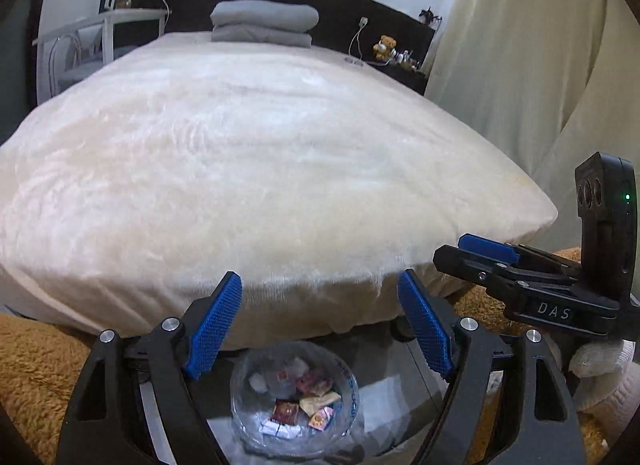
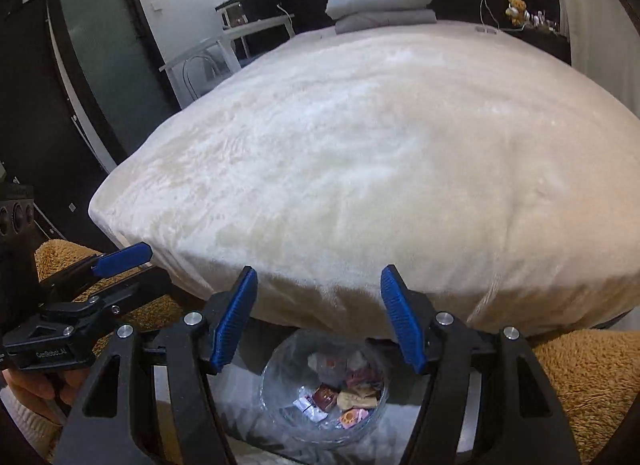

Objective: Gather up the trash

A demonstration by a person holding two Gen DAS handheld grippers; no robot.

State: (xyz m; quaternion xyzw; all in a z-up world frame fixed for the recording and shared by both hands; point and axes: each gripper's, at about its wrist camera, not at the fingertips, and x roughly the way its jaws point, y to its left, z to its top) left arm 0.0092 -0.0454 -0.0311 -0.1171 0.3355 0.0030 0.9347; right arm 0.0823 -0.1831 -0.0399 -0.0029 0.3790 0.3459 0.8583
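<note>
A clear plastic-lined trash bin (image 1: pixel 246 421) (image 2: pixel 272 381) stands low in both views, at the foot of the bed. Inside it lie several snack wrappers (image 1: pixel 304 397) (image 2: pixel 344 397), red, tan and white. My left gripper (image 1: pixel 320 285) hangs above the bin, open, with nothing between its blue pads. My right gripper (image 2: pixel 320 277) is also open and empty above the bin. Each gripper shows in the other's view: the right gripper (image 1: pixel 456 253) comes in from the right edge, and the left gripper (image 2: pixel 148 265) from the left edge. A hand (image 2: pixel 24 385) holds the left one.
A large bed under a cream fluffy blanket (image 1: pixel 260 165) (image 2: pixel 380 165) fills the view ahead, with folded grey bedding (image 1: pixel 264 23) at its head. Brown shaggy fabric (image 1: pixel 36 369) (image 2: pixel 592 377) lies on both sides of the bin. A white table (image 1: pixel 100 33) stands far left, and a teddy bear (image 1: pixel 385 45) far right.
</note>
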